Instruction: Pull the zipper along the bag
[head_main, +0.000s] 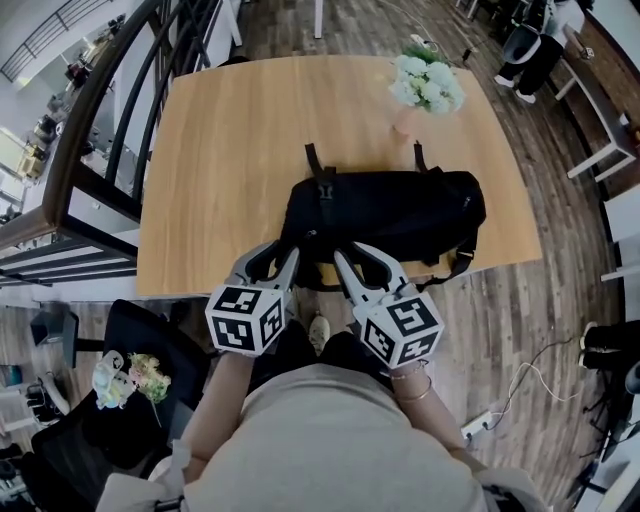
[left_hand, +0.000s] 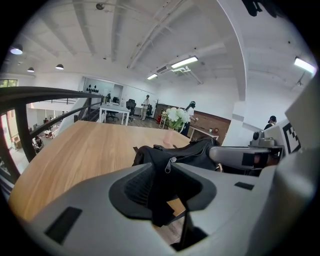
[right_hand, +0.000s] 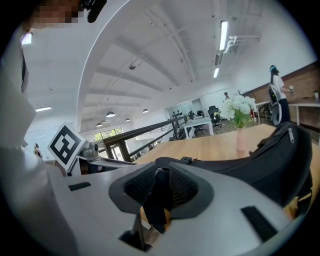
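A black bag lies near the front edge of the wooden table. Both grippers point at its front left end from just off the table's edge. My left gripper stands open; in the left gripper view the bag and its metal zipper pull show just beyond the pads. My right gripper is open too. In the right gripper view a dark strap of the bag hangs in the gap, and no pad presses on it.
A pink vase of white flowers stands at the table's far right, behind the bag. A dark railing runs along the left side. A black chair with a small bouquet is at lower left. People stand at the back right.
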